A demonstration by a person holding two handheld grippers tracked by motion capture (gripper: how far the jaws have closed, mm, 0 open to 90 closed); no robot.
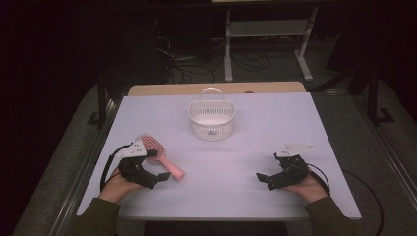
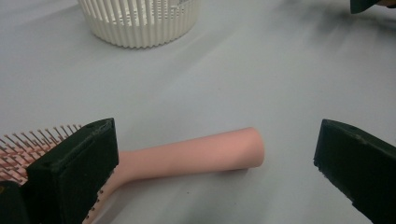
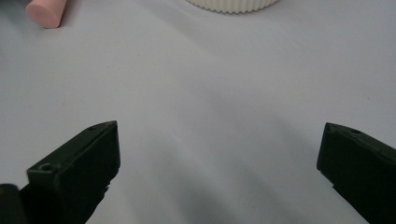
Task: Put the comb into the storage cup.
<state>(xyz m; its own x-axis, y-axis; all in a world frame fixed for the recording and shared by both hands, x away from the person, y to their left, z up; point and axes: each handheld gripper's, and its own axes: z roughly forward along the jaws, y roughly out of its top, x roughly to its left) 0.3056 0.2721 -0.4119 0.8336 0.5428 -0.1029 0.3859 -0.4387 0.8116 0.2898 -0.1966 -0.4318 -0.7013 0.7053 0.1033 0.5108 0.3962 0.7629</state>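
The work in hand looks like the approach to a pick-up: the left gripper (image 1: 156,178) sits low at the lower left of the high view, right beside a pink hairbrush (image 1: 162,156), with its fingers (image 2: 74,163) spread as wide as they go and holding nothing. In the left gripper view the brush's handle (image 2: 196,154) lies across the lower middle of the frame, between the two fingers but touching neither that I can tell; the bristled head (image 2: 28,144) sits partly behind the left-hand finger at the lower left.

In the high view the hairbrush lies flat on the desk (image 1: 255,123), left of centre. Its long axis runs diagonally: the head toward the upper left, the handle's blunt end toward the lower right, bristles facing up.

The right gripper (image 1: 263,179) rests at the lower right of the high view, well apart from the brush, fingers (image 3: 79,163) equally wide and empty over bare desk.

A white slatted basket (image 1: 212,120) with a hoop handle stands upright at the upper middle of the high view, probably the brush's destination.

The next move, as I judge it, calls for settling the left fingers squarely across the handle, closing them, then lifting toward the basket.
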